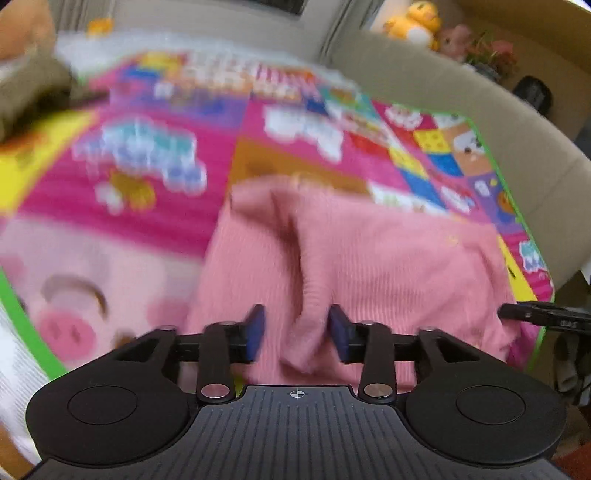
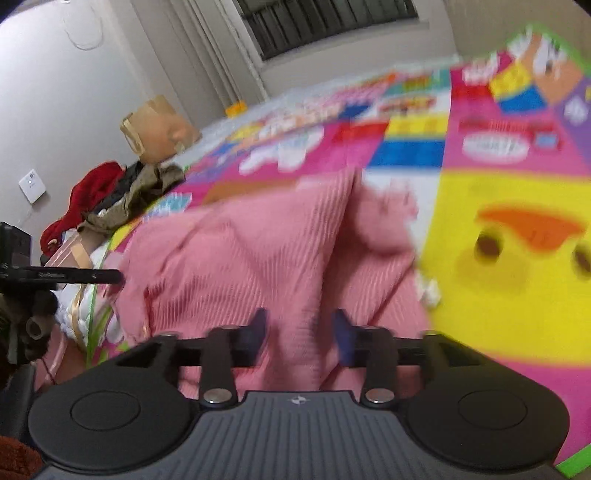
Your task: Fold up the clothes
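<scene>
A pink ribbed knit garment (image 1: 388, 266) lies crumpled on a colourful play mat (image 1: 166, 206). In the left wrist view a raised fold of the garment runs between the blue pads of my left gripper (image 1: 297, 325), whose jaws stand apart around it. In the right wrist view the same garment (image 2: 240, 258) spreads across the mat (image 2: 498, 295), and a ridge of it passes between the pads of my right gripper (image 2: 299, 332), jaws also apart. Both views are blurred by motion.
A pile of red and olive clothes (image 2: 110, 199) and a cardboard box (image 2: 155, 129) sit at the mat's far left edge. A beige sofa (image 1: 461, 110) with plush toys (image 1: 417, 22) borders the mat. The other gripper's black tip (image 1: 535, 314) shows at the right.
</scene>
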A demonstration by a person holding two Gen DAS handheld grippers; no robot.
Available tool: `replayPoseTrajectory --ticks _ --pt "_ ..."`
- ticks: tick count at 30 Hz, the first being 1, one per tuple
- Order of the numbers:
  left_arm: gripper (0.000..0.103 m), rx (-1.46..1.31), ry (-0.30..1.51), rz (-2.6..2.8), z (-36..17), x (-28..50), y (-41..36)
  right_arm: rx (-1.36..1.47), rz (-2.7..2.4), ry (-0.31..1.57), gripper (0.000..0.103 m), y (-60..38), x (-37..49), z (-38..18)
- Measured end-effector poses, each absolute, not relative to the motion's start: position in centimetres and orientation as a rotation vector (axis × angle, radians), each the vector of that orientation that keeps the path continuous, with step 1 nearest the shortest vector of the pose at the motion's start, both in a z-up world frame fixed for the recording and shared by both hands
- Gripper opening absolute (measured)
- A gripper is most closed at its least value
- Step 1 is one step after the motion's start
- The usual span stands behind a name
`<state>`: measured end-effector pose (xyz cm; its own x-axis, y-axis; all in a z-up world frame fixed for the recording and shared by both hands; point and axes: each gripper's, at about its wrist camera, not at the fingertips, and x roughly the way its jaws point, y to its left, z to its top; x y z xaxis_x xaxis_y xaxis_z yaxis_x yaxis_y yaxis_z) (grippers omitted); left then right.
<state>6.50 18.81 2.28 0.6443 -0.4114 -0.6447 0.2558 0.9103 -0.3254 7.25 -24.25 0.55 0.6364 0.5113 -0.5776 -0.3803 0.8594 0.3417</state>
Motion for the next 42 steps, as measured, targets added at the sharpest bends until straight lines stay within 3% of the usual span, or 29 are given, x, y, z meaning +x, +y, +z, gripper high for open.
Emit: replayPoseTrajectory --ticks 5,7,9,11,16,22,24,34,39,41,42 --pt "0.078 -0.28 0.631 -0.495 5.9 6.1 17.8 0.134 0.527 0.58 0.073 -24.0 7.6 3.5" --pt "0.082 -0.315 0.602 -0.56 6.1 6.6 16.2 0.131 0.568 0.543 0.073 -22.4 8.5 3.8" --pt "0.095 -0.343 0.609 -0.605 5.3 7.4 14.4 0.122 0.617 0.523 0.08 -20.5 9.5 3.3" --pt "0.096 -0.362 0.651 -0.619 3.5 8.6 12.8 0.086 0.639 0.533 0.091 -18.5 10.6 1.9" --pt "0.096 -0.323 0.758 -0.524 -2.0 10.6 12.0 0.101 0.563 0.623 0.093 -17.7 12.1 -3.4" --pt "0.096 -0.292 0.753 -0.516 -1.8 11.0 12.1 0.069 0.567 0.625 0.093 -18.1 10.2 -2.8" --pt "0.096 -0.288 0.751 -0.502 -1.6 10.8 12.4 0.03 0.571 0.643 0.103 -19.1 8.9 -2.7" --pt "0.099 -0.409 0.712 -0.33 -0.4 7.4 18.7 0.157 0.35 0.646 0.103 -27.3 4.5 -1.9" --pt "0.1 -0.352 0.645 -0.398 1.5 5.0 16.3 0.191 0.215 0.641 0.102 -27.6 5.3 -3.4" --pt "0.1 -0.254 0.612 -0.445 2.4 3.8 13.6 0.101 0.217 0.629 0.091 -26.2 5.0 -3.7" --pt "0.1 -0.204 0.595 -0.474 2.8 3.4 12.1 0.067 0.225 0.626 0.09 -25.4 4.8 -3.9"
